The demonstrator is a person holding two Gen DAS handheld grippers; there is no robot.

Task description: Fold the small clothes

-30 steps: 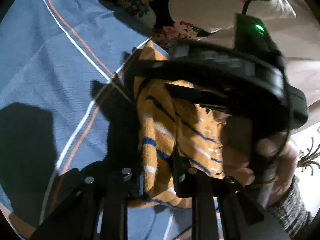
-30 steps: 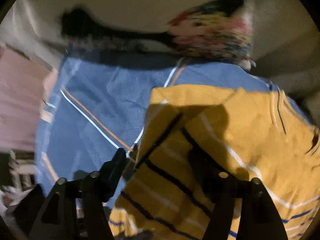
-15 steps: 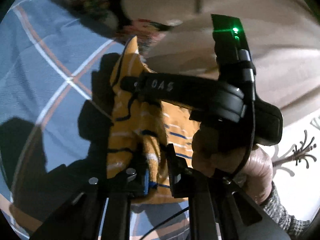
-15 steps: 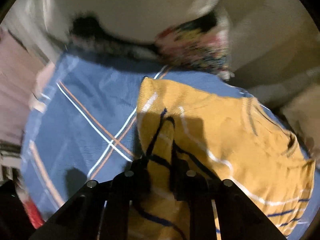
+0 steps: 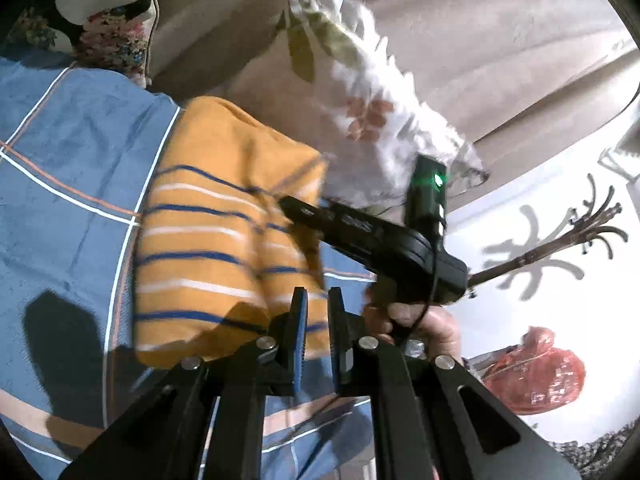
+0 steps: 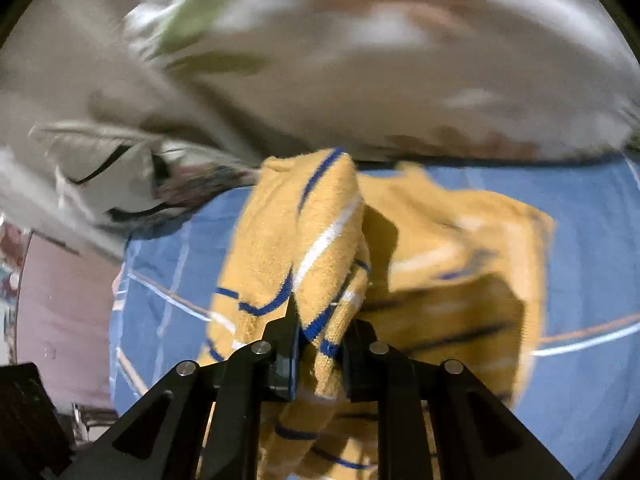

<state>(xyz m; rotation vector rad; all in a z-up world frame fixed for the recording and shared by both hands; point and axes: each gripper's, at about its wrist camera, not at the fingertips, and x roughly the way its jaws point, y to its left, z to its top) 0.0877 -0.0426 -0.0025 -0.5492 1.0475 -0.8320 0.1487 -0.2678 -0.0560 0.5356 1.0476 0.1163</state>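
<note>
A small yellow sweater [image 5: 200, 240] with blue and white stripes lies partly folded on the blue bed sheet [image 5: 72, 152]. My left gripper [image 5: 318, 320] hovers at the sweater's near right corner. Its jaws are shut and I see no cloth between them. A hand [image 5: 420, 324] holds my right gripper [image 5: 292, 208], which reaches onto the sweater's right edge. In the right wrist view my right gripper [image 6: 318, 332] is shut on a bunched fold of the sweater [image 6: 304, 240], lifted off the sheet [image 6: 592, 240]. The rest of the sweater lies flat to the right.
A white pillow with leaf print [image 5: 372, 120] lies just past the sweater, against beige bedding [image 5: 500, 52]. A flowered cushion [image 5: 116, 40] sits at the far left corner. Off the bed to the right are a red mesh bag [image 5: 536, 372] and a coat stand [image 5: 568, 236].
My right jaws went from open to shut on a fold of the sweater and swung it across. The left gripper drew back and up, and the cloth is no longer between its fingers.
</note>
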